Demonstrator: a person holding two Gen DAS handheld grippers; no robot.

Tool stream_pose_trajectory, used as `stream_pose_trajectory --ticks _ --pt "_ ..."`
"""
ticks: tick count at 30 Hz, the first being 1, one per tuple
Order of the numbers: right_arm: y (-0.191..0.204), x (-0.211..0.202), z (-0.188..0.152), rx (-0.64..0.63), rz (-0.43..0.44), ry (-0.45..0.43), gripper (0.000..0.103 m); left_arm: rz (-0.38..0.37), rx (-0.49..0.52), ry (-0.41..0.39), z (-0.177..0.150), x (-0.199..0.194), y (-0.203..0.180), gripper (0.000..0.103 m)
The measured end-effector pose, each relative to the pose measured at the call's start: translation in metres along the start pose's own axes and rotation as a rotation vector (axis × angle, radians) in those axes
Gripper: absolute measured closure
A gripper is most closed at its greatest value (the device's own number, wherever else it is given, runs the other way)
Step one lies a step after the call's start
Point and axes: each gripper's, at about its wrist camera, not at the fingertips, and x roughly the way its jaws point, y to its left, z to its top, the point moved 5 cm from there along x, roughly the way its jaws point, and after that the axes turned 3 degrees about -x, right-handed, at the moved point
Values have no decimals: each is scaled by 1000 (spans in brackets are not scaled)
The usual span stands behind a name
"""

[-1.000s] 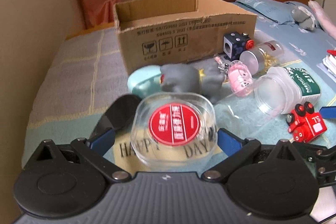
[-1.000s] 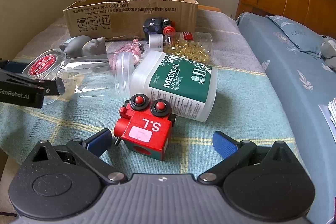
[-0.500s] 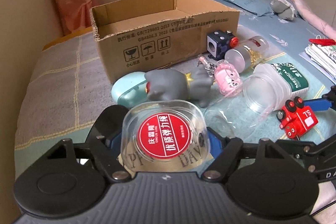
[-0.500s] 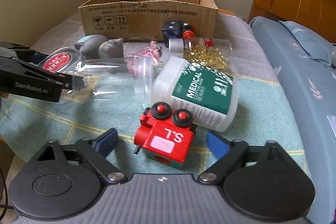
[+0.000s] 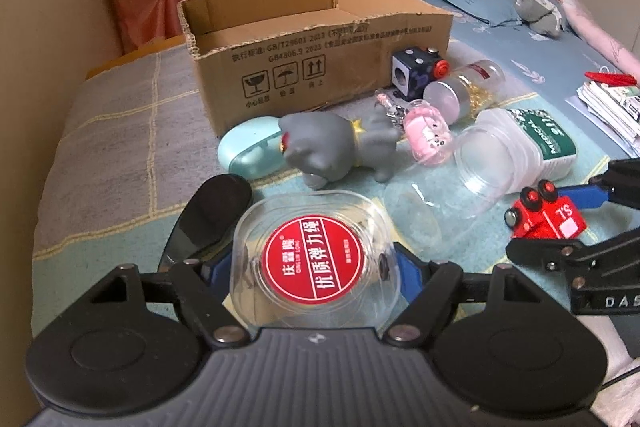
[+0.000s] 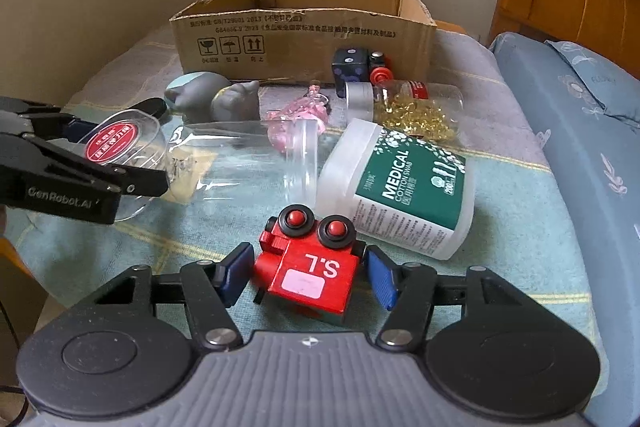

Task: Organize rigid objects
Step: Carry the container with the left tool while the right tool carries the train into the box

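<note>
Clamping a clear plastic container with a round red label [image 5: 314, 259], the left gripper [image 5: 314, 263] holds it above the bed [image 5: 112, 155]. The right gripper [image 6: 308, 277] brackets a red wooden toy train [image 6: 310, 267] on the bed, blue pads just beside its sides, contact unclear.

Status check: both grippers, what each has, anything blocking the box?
Left gripper shut on clear container. Right gripper closing around red toy train, not yet clamped. Cardboard box open; grey toy lies before it.

Open-topped cardboard box [image 5: 320, 39]: entry from above unobstructed. Its front wall is crowded by a dice cube [image 5: 416, 69], capsule bottle [image 5: 464, 87], pink keychain [image 5: 426, 133], grey figurine [image 5: 332, 147] and teal case [image 5: 244, 153]. Bare blanket [image 5: 112, 147] is left at the box's left side.
</note>
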Motion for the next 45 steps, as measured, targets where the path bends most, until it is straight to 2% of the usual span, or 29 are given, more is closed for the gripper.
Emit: stream_pose_trajectory --ticks 7,13,19,24,33,40,45 --pt "2 -13 1 -33 30 -2 40 2 17 -3 2 -15 -1 27" --pt "-4 -38 15 -60 66 -30 40 -4 33 -20 15 -41 -1 27" --pt "-11 -63 43 -89 82 -100 40 -13 36 -68 45 -58 -1 27" --pt "-22 -72 75 -109 67 -165 40 0 54 -117 83 -60 -1 27" --pt "-42 -56 141 -127 45 -245 40 41 64 -141 149 -30 11 27" --pt "-57 -17 192 -113 52 -251 40 57 34 -106 186 7 30 27" --pt "-66 13 211 -102 53 -230 40 74 14 -78 206 33 42 27"
